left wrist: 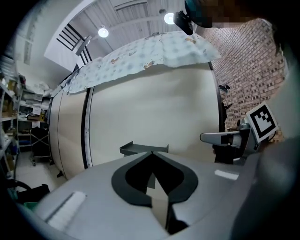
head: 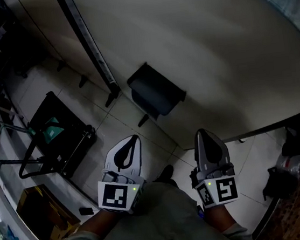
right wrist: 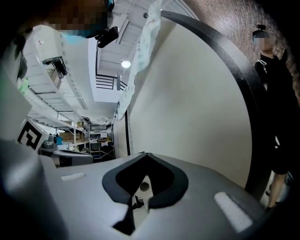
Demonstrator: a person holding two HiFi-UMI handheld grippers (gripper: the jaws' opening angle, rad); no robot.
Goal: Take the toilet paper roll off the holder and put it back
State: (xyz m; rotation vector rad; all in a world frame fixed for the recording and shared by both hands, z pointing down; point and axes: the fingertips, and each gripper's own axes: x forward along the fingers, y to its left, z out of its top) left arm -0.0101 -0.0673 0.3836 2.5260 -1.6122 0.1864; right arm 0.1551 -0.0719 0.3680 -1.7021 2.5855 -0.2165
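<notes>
No toilet paper roll shows in any view. A dark box-shaped holder (head: 156, 92) juts from the cream curved wall (head: 202, 56); in the left gripper view it appears as a grey ledge (left wrist: 140, 149) just beyond my jaws. My left gripper (head: 136, 138) (left wrist: 151, 153) is shut with nothing between its jaws and points at the wall below the holder. My right gripper (head: 201, 132) (right wrist: 146, 153) is shut and empty too, level with the left one and apart from the holder. Each gripper shows at the edge of the other's view.
A black trolley (head: 58, 134) with a green item stands on the tiled floor at the left, with a cardboard box (head: 37, 211) nearer me. A dark bag (head: 280, 182) sits at the right by a brick wall (left wrist: 243, 70). A person (right wrist: 277, 98) stands beyond the wall's edge.
</notes>
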